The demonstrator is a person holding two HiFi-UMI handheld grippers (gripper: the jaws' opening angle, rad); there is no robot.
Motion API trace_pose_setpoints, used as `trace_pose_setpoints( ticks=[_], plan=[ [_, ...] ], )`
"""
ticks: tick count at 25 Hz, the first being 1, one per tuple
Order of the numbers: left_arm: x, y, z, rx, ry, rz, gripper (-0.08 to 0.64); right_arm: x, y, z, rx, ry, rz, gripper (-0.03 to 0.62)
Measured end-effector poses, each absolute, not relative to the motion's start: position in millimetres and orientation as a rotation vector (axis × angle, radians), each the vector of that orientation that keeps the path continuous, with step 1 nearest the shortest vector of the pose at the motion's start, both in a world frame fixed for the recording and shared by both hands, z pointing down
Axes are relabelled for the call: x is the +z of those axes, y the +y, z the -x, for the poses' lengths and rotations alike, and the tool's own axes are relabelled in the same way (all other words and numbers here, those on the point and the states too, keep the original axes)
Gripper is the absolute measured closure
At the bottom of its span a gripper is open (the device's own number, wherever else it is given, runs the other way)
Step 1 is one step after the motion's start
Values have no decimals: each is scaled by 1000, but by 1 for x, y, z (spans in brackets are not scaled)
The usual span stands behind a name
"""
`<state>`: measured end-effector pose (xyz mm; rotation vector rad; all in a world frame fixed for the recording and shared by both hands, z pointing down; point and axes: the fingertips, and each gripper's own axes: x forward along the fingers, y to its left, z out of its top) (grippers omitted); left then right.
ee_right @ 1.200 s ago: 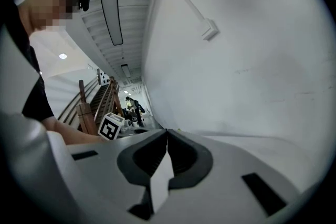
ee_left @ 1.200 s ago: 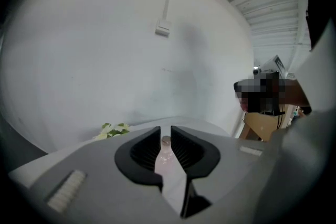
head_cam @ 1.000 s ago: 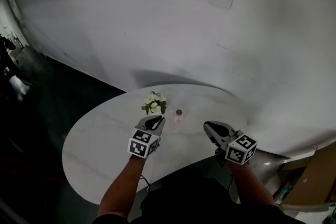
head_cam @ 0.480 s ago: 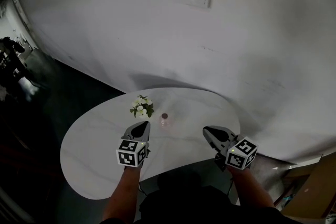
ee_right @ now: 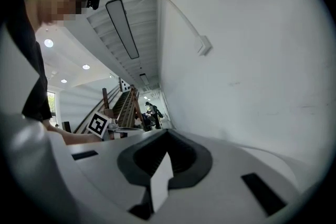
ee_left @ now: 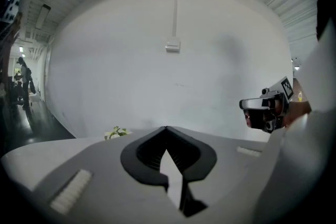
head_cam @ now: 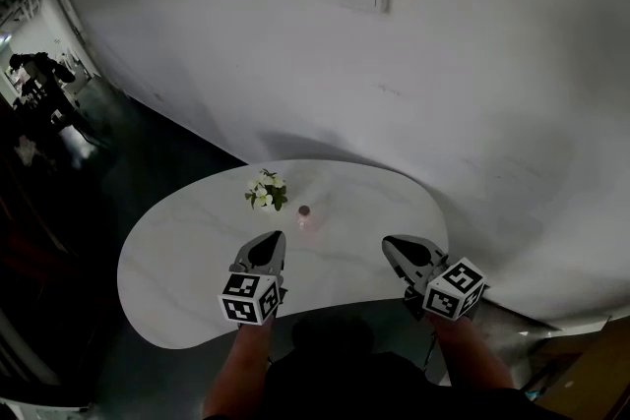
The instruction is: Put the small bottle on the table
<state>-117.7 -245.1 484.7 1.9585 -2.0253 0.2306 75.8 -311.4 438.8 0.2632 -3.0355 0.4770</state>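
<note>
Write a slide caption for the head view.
Bottle stands on the table beside flowers; left gripper and right gripper, both shut and empty, hover short of it.

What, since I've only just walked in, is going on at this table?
A person holds a two-jaw gripper in each hand over a white table. The small bottle stands on it beside some flowers, held by nothing. The left gripper and right gripper are both shut and empty, nearer the person than the bottle.

Counter white, faint grey veins; small bottle pinkish; flowers at its 10 o'clock white, green-leaved.
</note>
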Motion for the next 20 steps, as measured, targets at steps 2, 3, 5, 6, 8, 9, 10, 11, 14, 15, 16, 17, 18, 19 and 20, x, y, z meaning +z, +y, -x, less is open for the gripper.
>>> trace_pose_setpoints(
  ticks=[2, 3, 5, 6, 8, 9, 10, 11, 14, 15, 16, 17, 18, 19, 20],
  plan=[
    [478, -239, 120, 218, -2049, -1941, 549, 433, -311, -78, 462, -3047, -257, 582],
    [473, -236, 122, 215, -2061, -1939, 549, 431, -312, -78, 456, -3053, -259, 582],
    [465, -233, 129, 210, -2085, -1943, 549, 425, -314, -76, 431, -3062, -266, 583],
    [461, -232, 132, 208, -2094, -1947, 549, 422, -315, -74, 416, -3066, -275, 581],
    [456, -231, 139, 207, -2103, -1961, 549, 414, -318, -69, 394, -3076, -301, 582],
    [453, -231, 143, 207, -2107, -1968, 549, 410, -319, -65, 382, -3081, -311, 582],
    [451, -231, 148, 206, -2115, -1974, 549, 405, -319, -61, 366, -3085, -314, 583],
    [448, -230, 154, 203, -2126, -1977, 549, 401, -318, -56, 346, -3086, -312, 583],
    [442, -225, 170, 172, -2160, -1968, 549, 396, -317, -44, 308, -3088, -321, 583],
    [441, -224, 175, 165, -2167, -1967, 549, 393, -317, -40, 303, -3092, -325, 583],
    [440, -223, 180, 162, -2174, -1967, 549, 391, -316, -36, 295, -3096, -326, 583],
    [439, -222, 184, 160, -2179, -1967, 549, 388, -315, -32, 282, -3097, -323, 583],
    [438, -222, 188, 157, -2184, -1965, 549, 387, -314, -28, 268, -3098, -317, 583],
    [437, -221, 192, 153, -2188, -1962, 549, 386, -312, -24, 259, -3098, -310, 583],
    [436, -221, 194, 149, -2191, -1961, 549, 386, -311, -22, 255, -3099, -304, 583]
  ],
)
